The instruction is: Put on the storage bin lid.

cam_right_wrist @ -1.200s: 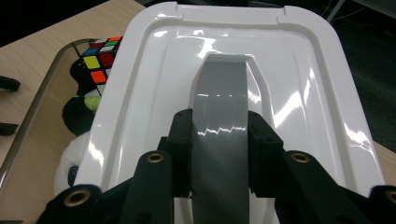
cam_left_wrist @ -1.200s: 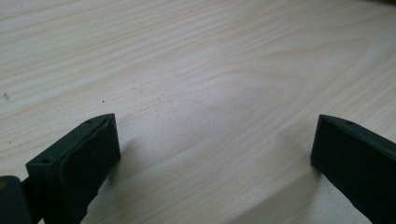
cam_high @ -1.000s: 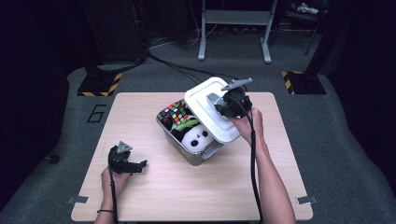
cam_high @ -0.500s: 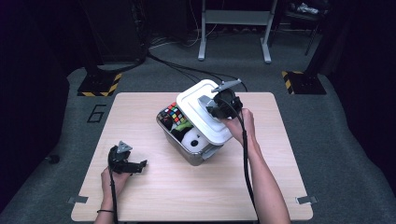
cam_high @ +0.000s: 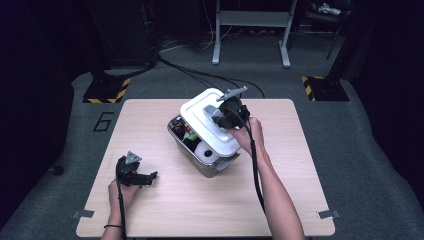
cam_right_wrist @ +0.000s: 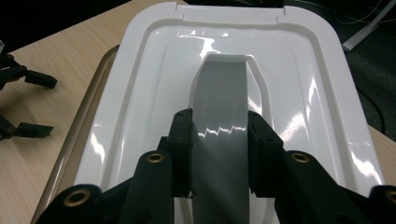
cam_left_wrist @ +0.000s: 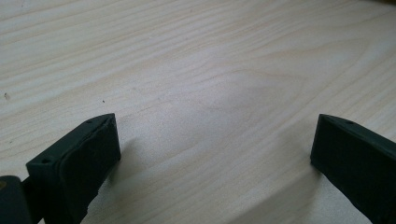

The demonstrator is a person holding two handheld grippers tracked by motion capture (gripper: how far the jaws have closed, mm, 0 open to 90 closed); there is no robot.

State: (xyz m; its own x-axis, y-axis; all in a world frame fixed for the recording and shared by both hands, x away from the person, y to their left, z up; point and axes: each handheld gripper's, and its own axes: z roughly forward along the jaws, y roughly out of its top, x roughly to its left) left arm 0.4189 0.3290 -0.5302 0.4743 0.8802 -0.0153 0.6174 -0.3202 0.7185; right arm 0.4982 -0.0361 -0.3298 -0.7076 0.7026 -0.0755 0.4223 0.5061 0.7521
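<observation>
place: lab/test bay; signs: hazard-striped floor plates [cam_high: 106, 91]; grey carpet [cam_high: 350, 150]; floor cables [cam_high: 200, 75]; metal stand [cam_high: 250, 30]

The white lid [cam_high: 209, 122] covers most of the grey bin [cam_high: 210, 165], so only a strip of its contents shows along the near-left side: small colourful things [cam_high: 181, 127] too tiny to identify and part of a white rounded thing [cam_high: 205, 153]. In the right gripper view the lid's near edge and the grey handle [cam_right_wrist: 219, 112] run behind the jaws. The person's forearms are cut off by the bottom edge of the high view.
</observation>
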